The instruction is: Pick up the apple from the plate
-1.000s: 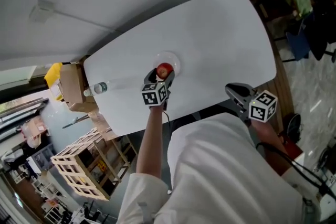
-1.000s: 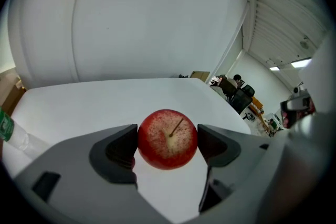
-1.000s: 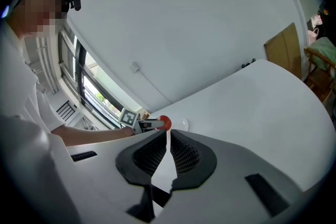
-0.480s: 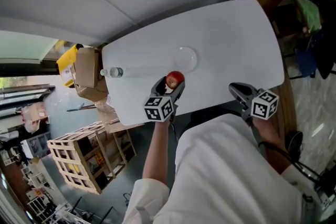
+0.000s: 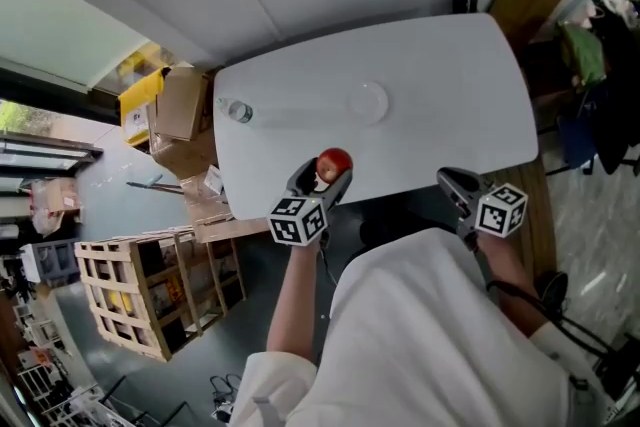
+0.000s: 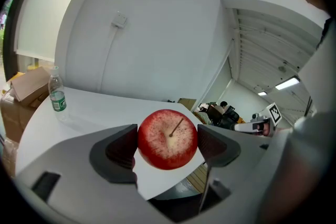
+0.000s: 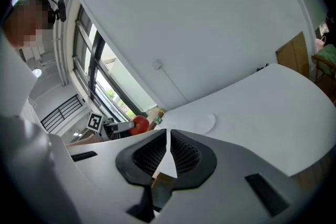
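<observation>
Now, head view: your left gripper holds the apple above the near edge of the table, well apart from the plate | left gripper view: jaws pinch the apple from both sides, stem toward the camera | right gripper view: your right gripper has its jaws pressed together.

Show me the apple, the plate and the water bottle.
apple (image 6: 168,140), left gripper view, skin near the stem.
plate (image 5: 368,102), head view, bare middle.
water bottle (image 6: 59,103), left gripper view, green label.
</observation>
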